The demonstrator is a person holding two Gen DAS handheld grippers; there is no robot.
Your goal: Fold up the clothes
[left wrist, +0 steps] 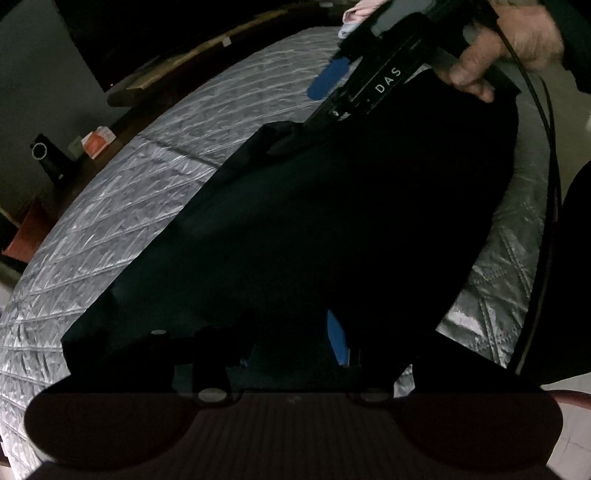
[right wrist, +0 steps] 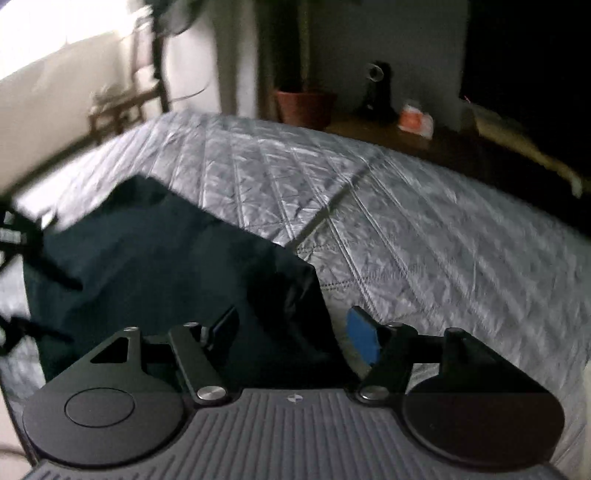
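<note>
A dark navy garment (left wrist: 332,221) lies spread on the grey quilted bed (left wrist: 129,206). My left gripper (left wrist: 291,336) hovers low over its near edge, jaws apart, one blue pad (left wrist: 337,338) showing; the other finger is lost in the dark. My right gripper (left wrist: 325,99) shows in the left wrist view at the garment's far side, held by a hand (left wrist: 517,40). In the right wrist view the garment (right wrist: 166,266) lies left of centre, and the right gripper (right wrist: 291,332) is open over its corner, with nothing between the blue pads (right wrist: 364,339).
A bedside table holds a black cylinder (left wrist: 48,155) and an orange box (left wrist: 98,142). A potted plant (right wrist: 304,103) stands beyond the bed. Pink and white clothes (left wrist: 356,14) lie at the far end. A black cable (left wrist: 546,184) hangs at the right.
</note>
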